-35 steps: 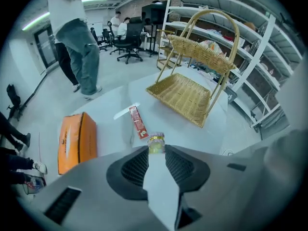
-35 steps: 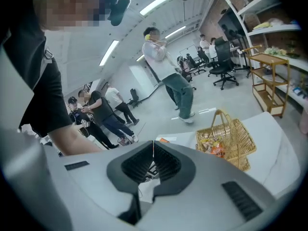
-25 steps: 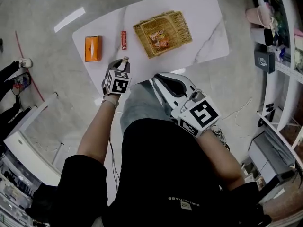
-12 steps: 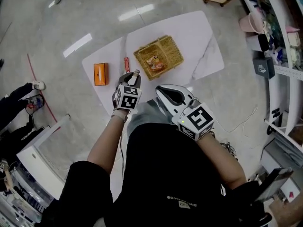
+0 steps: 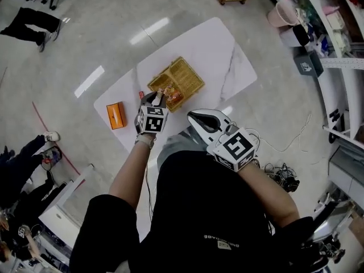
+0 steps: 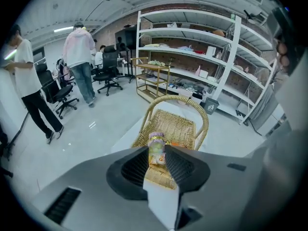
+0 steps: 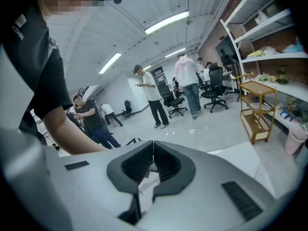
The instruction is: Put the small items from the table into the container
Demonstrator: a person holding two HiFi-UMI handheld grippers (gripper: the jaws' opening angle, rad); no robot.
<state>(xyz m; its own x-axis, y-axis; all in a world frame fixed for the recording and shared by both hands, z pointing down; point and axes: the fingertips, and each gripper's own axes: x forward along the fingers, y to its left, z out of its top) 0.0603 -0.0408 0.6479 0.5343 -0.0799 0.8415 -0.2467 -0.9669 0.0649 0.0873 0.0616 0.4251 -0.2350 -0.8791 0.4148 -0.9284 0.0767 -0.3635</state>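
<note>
Tabletop [image 5: 227,61]: white; it carries the basket and, well apart from it, an orange box [image 5: 116,115] not yet put away.
Basket [image 6: 175,124]: wicker with an arched handle and snacks inside. I judge I should enter beside the handle, not under it.
Right tool [image 7: 153,160]: jaws together, nothing between them. It is best held clear of the basket.
Left tool [image 6: 157,158]: clamped on a small snack packet at the basket's near edge. I should cross the rim, lower, then release.
Snack packet [image 6: 157,148]: upright between my pads. It looks soft, so I shouldn't squeeze harder.
</note>
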